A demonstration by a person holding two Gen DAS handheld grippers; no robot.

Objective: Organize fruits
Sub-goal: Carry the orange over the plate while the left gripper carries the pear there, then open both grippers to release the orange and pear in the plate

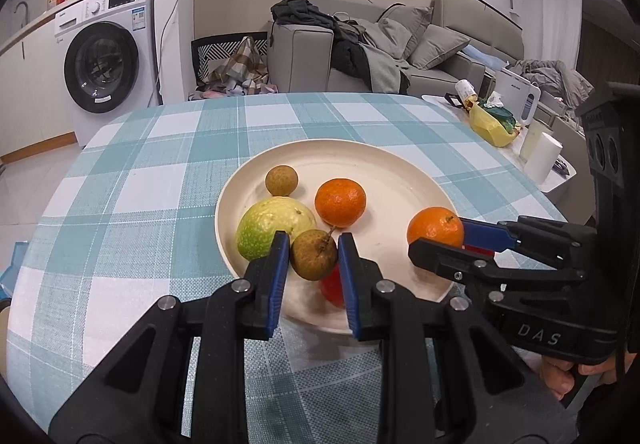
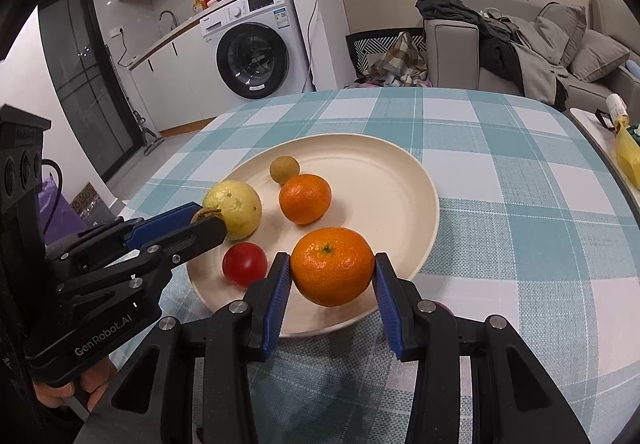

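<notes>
A cream plate (image 1: 400,180) (image 2: 380,172) sits on the checked tablecloth. On it lie a green-yellow guava (image 1: 274,226) (image 2: 236,206), an orange (image 1: 340,202) (image 2: 305,198), a small brown longan (image 1: 281,180) (image 2: 284,169) and a red tomato (image 1: 331,288) (image 2: 244,264). My left gripper (image 1: 314,244) (image 2: 208,218) is shut on a stemmed brown fruit (image 1: 314,254) (image 2: 203,213) over the plate's near left part. Over the plate's near right rim, my right gripper (image 2: 331,262) (image 1: 436,234) is shut on a second orange (image 2: 332,266) (image 1: 435,227).
A low side table (image 1: 560,180) to the right carries a yellow bag (image 1: 490,124) and a white cup (image 1: 542,158). Beyond the table's far edge stand a washing machine (image 1: 104,56) and a grey sofa (image 1: 400,56) with clothes. A hand (image 1: 560,376) grips the right handle.
</notes>
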